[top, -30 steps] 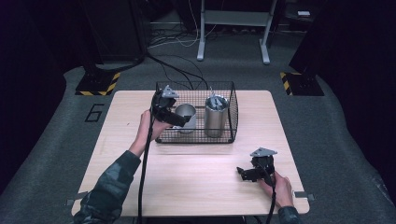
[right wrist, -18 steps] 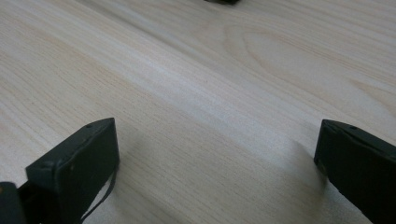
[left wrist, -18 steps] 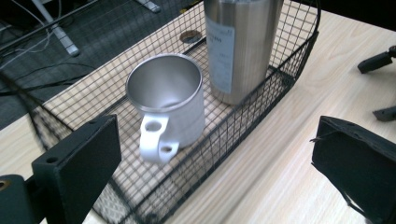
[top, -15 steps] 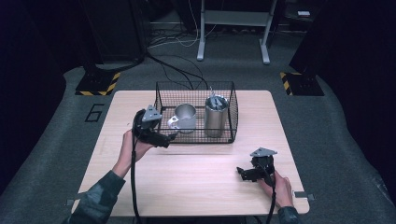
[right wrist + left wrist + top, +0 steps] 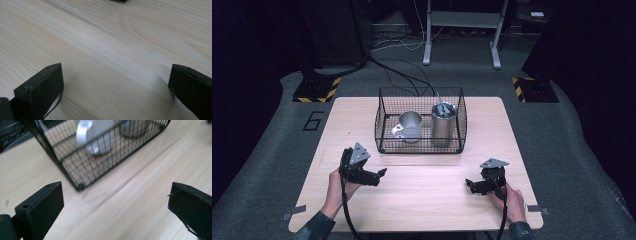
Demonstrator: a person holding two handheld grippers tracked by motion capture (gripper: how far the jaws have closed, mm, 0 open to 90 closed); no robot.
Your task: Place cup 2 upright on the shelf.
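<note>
A person stands at the near edge of a pale wooden table [image 5: 422, 200], forearms coming in from the bottom, a black two-jaw gripper in each hand.

Near right, the right gripper [image 5: 470, 184] sits low over bare wood, pointing left. Its own camera shows both jaws spread wide with nothing but wood grain between them.

Near left, the left gripper [image 5: 381, 173] points right and slightly toward the far side. Its jaws are also spread wide and hold nothing. Seen along them, the near left corner of a wire basket [image 5: 80, 186] lies just beyond, with a clear strip of table between.

Farther back, at the middle of the table, stands that black wire basket [image 5: 384, 142]. Inside it, on the left, a shiny metal mug [image 5: 408, 126] sits upright with its handle turned to the near left. To its right stands a taller steel tumbler [image 5: 442, 125], also upright, close beside the mug but whether touching cannot be told.

Beyond the table lie grey carpet, loose cables and the legs of a desk frame.

Judging by this layout, both cups are already packed in the basket and both hands are free, so the work looks finished or nearly so; nothing loose remains on the table.
</note>
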